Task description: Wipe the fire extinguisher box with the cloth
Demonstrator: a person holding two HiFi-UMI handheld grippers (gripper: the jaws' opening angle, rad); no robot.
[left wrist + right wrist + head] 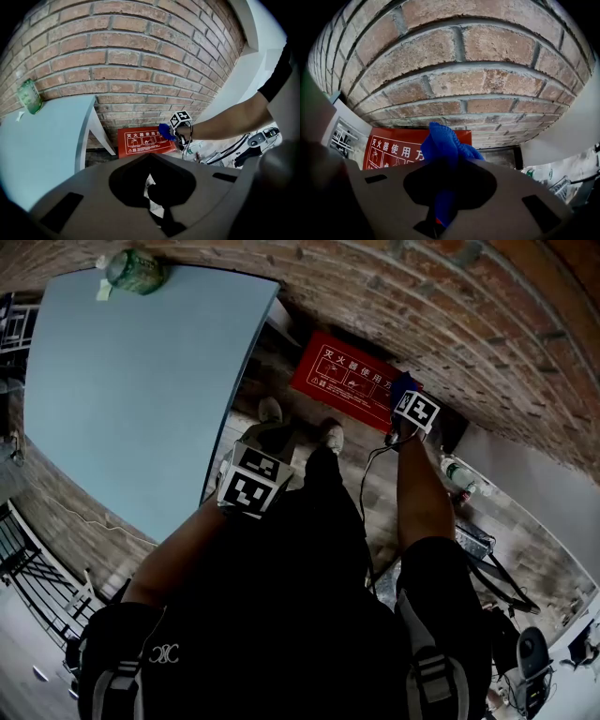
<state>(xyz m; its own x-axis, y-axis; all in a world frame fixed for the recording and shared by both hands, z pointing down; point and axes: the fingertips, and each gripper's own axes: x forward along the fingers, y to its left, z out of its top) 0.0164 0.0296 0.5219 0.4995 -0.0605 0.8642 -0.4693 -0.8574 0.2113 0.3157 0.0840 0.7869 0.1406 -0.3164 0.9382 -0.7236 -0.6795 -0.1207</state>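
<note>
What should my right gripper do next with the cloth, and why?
Probably sweep left across the box. The right gripper is shut on the blue cloth, which sits at the right end of the red fire extinguisher box; nearly all its printed face lies to the left. Whether the cloth touches the box is unclear.

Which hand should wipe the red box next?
Right. The right tool grips the blue cloth and is right at the fire extinguisher box. The left tool has no cloth and hangs farther away, near the person's legs.
</note>
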